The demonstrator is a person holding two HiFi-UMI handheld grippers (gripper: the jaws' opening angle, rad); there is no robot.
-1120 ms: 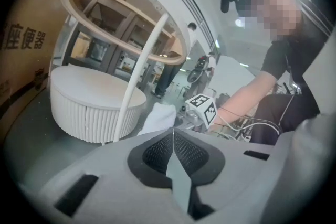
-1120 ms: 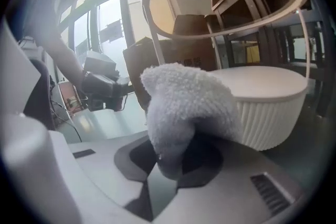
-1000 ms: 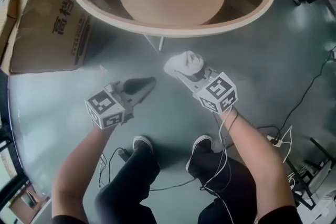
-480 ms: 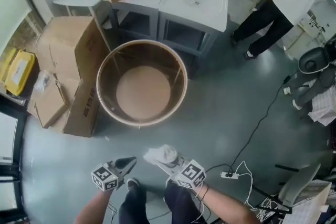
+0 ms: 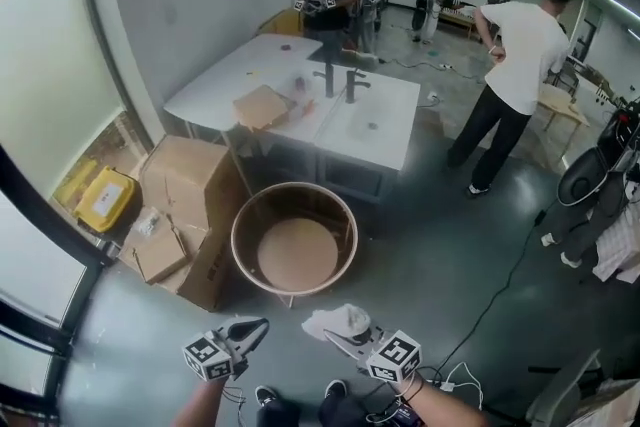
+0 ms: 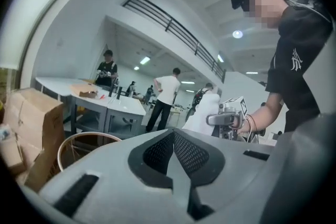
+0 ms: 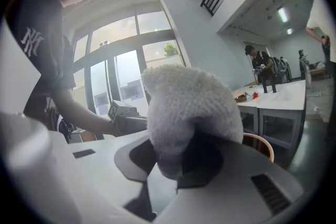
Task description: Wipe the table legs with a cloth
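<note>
The round table (image 5: 295,250), with a wooden rim and a tan lower shelf, stands on the grey floor; its legs are mostly hidden under the top. A white fluffy cloth (image 5: 337,320) is bunched at the tip of my right gripper (image 5: 335,335), which is shut on it. Up close, the cloth (image 7: 184,113) covers the right gripper (image 7: 178,165). My left gripper (image 5: 255,325) is shut with nothing in it, its dark pads pressed together at the left gripper (image 6: 172,136). Both are held in the air short of the table, apart from it.
Cardboard boxes (image 5: 185,205) lie left of the round table, with a yellow box (image 5: 100,198) beyond them. White work tables (image 5: 310,110) stand behind. A person in a white shirt (image 5: 510,65) stands at the right, others farther back. A cable (image 5: 500,285) crosses the floor.
The head view has swung up from close over the round table to the whole room, so table and grippers look small and farther apart. Both grippers keep their states.
</note>
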